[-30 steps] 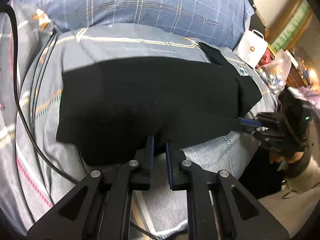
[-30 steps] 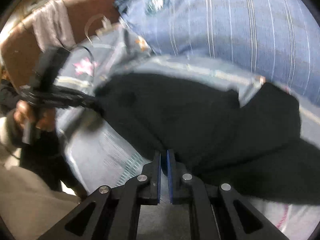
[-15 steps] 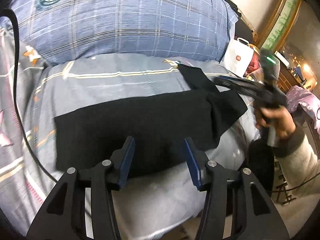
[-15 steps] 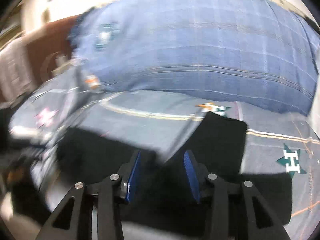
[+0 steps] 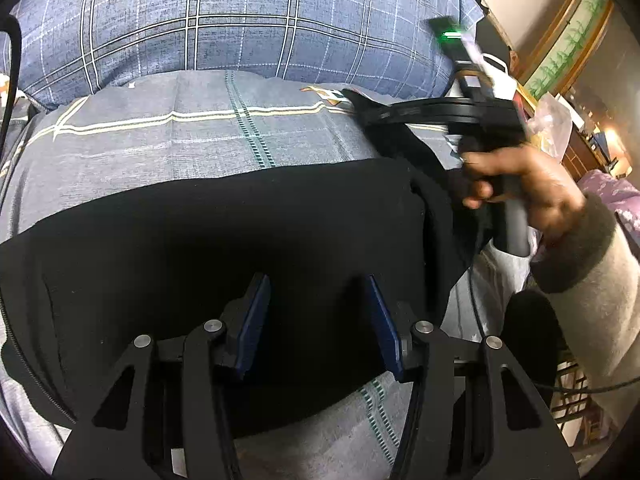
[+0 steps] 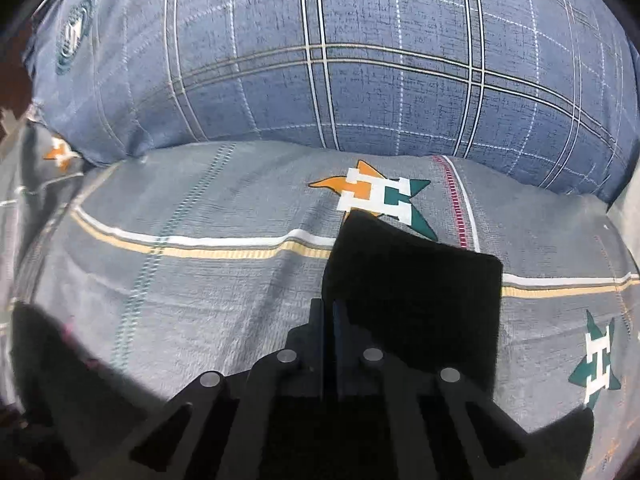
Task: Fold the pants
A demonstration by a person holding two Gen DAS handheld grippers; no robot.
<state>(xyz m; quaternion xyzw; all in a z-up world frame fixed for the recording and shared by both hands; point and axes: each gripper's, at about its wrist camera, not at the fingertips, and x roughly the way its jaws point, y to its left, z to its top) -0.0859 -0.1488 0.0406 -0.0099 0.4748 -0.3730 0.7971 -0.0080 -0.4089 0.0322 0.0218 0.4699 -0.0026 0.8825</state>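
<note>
The black pants (image 5: 240, 220) lie folded across the grey patterned bed sheet (image 5: 200, 132). My left gripper (image 5: 316, 280) hovers open over their near edge, with the cloth below and between its blue pads (image 5: 256, 312) but not pinched. At the far right a narrow end of the pants (image 6: 420, 280) runs up over the sheet. My right gripper (image 6: 330, 304), held by a person's hand (image 5: 520, 184), is shut on the left edge of that end. From the left wrist view the right gripper (image 5: 362, 114) reaches in from the right onto that strip.
A big blue plaid pillow (image 5: 240, 20) (image 6: 360, 60) fills the back of the bed. A black cable (image 5: 12, 60) runs down the left side. Past the bed's right edge stand a white bag (image 5: 496, 68) and clutter on furniture.
The left gripper let go of the pants' near edge, opened and moved right. The right gripper left the right corner, swung to the far leg end, opened and shut there.
</note>
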